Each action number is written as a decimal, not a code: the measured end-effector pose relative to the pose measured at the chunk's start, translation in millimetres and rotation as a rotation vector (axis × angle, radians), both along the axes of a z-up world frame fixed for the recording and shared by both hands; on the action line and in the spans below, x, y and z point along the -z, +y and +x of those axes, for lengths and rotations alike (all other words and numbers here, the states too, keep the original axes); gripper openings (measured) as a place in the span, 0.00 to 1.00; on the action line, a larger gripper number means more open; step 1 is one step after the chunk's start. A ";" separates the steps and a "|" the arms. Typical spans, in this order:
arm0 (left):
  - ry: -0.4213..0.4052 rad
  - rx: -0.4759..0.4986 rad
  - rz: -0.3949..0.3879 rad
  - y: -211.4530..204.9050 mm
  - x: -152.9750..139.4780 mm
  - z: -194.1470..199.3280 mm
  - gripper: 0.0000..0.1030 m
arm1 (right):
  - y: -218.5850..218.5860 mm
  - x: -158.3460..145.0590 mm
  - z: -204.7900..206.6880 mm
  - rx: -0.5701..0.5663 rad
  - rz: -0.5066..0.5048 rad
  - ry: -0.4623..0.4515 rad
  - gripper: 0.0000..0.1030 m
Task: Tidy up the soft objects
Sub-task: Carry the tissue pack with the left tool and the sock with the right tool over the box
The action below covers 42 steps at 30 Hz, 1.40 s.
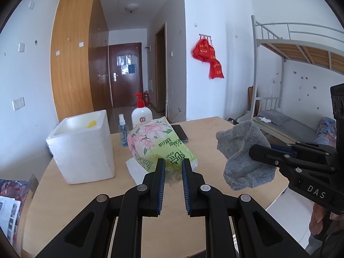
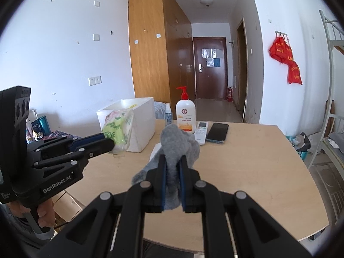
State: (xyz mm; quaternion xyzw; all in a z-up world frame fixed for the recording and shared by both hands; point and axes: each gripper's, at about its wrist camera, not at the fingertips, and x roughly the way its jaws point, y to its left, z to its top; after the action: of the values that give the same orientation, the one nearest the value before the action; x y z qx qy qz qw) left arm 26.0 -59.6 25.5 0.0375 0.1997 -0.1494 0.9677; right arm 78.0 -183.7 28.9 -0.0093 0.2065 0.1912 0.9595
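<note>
Two soft things are in my grip and neither is put away yet. The tissue pack (image 1: 154, 144) hangs by its clear plastic end from the left tool (image 1: 173, 169), whose blue pads are clamped on that thin film; from the right view the pack sits just in front of the foam box (image 2: 137, 129), clear of the bench (image 2: 247, 161). The grey cloth (image 2: 176, 146) is bunched between the pads of the right tool (image 2: 172, 167), pinched tight, with its loose end drooping below the fingers and off the bench surface. I judge the picking is done and the placing remains: both pieces probably go into the box, where something yellow already lies, though I cannot tell what it is. Both tools point slightly downward, side by side, left one nearer the box, each held by a hand on its grip. Beyond them stand a pump bottle (image 2: 186, 112), a spray bottle (image 1: 123, 130), a remote (image 2: 201, 132) and a phone (image 2: 217, 133).
</note>
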 end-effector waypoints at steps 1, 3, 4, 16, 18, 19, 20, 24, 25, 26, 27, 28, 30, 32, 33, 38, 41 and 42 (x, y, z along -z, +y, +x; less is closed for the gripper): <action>0.001 -0.001 0.000 0.9 0.4 0.2 0.16 | 0.0 0.1 -0.5 -0.001 0.000 0.001 0.13; 0.002 -0.001 0.001 2.2 -0.3 -0.9 0.16 | 0.6 0.0 -0.9 -0.002 -0.001 0.001 0.13; 0.001 -0.004 0.001 2.1 -0.6 -1.1 0.16 | 0.5 0.3 -0.7 -0.003 0.000 0.001 0.13; 0.003 -0.050 -0.008 14.7 -2.9 -4.9 0.16 | 14.0 0.4 2.5 -0.047 -0.007 0.006 0.13; 0.005 -0.064 -0.013 20.1 -1.7 -5.0 0.16 | 19.2 1.3 5.1 -0.061 -0.011 0.011 0.13; 0.007 -0.073 -0.015 23.7 -1.0 -4.8 0.16 | 22.5 1.7 6.0 -0.069 -0.014 0.012 0.13; 0.008 -0.079 -0.016 26.3 -0.6 -4.7 0.16 | 25.4 1.9 6.7 -0.076 -0.016 0.014 0.13; 0.009 -0.124 -0.029 42.9 1.5 -4.4 0.16 | 38.7 2.1 8.7 -0.104 -0.025 0.017 0.13; 0.011 -0.136 -0.032 47.3 2.1 -4.2 0.16 | 43.0 1.8 9.8 -0.115 -0.030 0.017 0.13; 0.014 -0.145 -0.036 51.6 2.6 -3.7 0.16 | 46.3 2.1 10.2 -0.121 -0.032 0.017 0.13; 0.016 -0.157 -0.038 55.8 3.5 -3.8 0.16 | 50.3 2.2 12.3 -0.130 -0.031 0.020 0.13; 0.019 -0.168 -0.037 60.1 4.3 -3.6 0.16 | 53.9 2.5 13.9 -0.139 -0.032 0.022 0.13; 0.025 -0.189 -0.039 67.9 5.2 -2.2 0.16 | 60.7 3.3 17.3 -0.153 -0.034 0.027 0.13; 0.031 -0.211 -0.039 77.5 7.0 -1.6 0.16 | 69.3 4.4 21.0 -0.174 -0.036 0.032 0.13; 0.032 -0.224 -0.041 81.9 7.1 -1.3 0.16 | 73.1 4.8 22.7 -0.183 -0.037 0.034 0.13; 0.037 -0.277 -0.047 102.3 8.5 0.7 0.16 | 95.5 5.1 32.8 -0.232 -0.040 0.044 0.13; 0.042 -0.300 -0.052 114.1 9.9 0.9 0.16 | 106.5 5.3 37.5 -0.257 -0.042 0.047 0.13; 0.042 -0.310 -0.052 118.4 10.2 1.6 0.16 | 111.3 5.4 39.3 -0.265 -0.044 0.049 0.13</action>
State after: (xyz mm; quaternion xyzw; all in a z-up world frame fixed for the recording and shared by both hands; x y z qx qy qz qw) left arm 27.6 58.8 15.2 -0.0218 0.2195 -0.0041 0.9754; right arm 117.2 -72.4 23.5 -0.0530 0.2310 0.3119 0.9201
